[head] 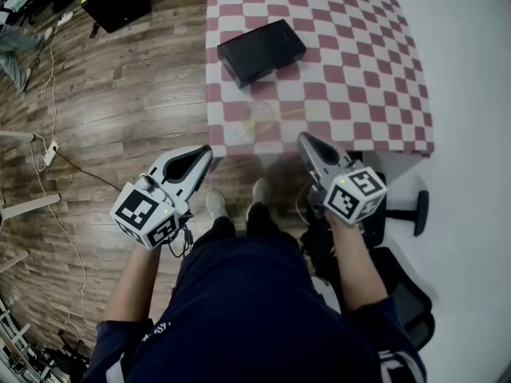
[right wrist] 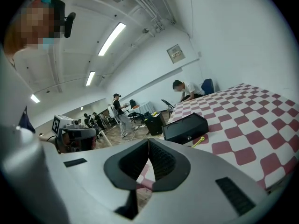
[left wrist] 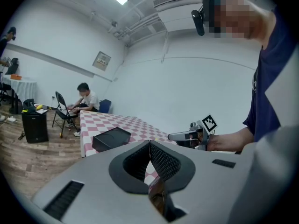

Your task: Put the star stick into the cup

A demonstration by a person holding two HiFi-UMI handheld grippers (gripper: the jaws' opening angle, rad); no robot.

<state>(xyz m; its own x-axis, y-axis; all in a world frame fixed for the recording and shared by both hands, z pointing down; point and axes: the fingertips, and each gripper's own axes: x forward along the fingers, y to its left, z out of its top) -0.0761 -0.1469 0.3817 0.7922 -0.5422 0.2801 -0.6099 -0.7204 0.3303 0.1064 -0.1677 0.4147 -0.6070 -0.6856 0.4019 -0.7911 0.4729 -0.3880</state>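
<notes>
A thin yellow star stick (head: 291, 115) lies on the red-and-white checked table (head: 359, 70) near its front edge; it also shows as the yellow stick (right wrist: 199, 141) beside the black box. A clear cup (head: 259, 118) stands just left of the stick, faint against the cloth. My left gripper (head: 206, 152) and right gripper (head: 304, 140) hang in front of the table edge, short of both objects. Each is shut with nothing between its jaws, as the left gripper (left wrist: 149, 143) and right gripper (right wrist: 148, 141) show in their own views.
A black box (head: 261, 50) lies on the table behind the cup. An office chair base (head: 403, 210) stands at the right under the table edge. Cables and a power strip (head: 49, 154) lie on the wooden floor at left. A person sits at the table's far end (left wrist: 84, 99).
</notes>
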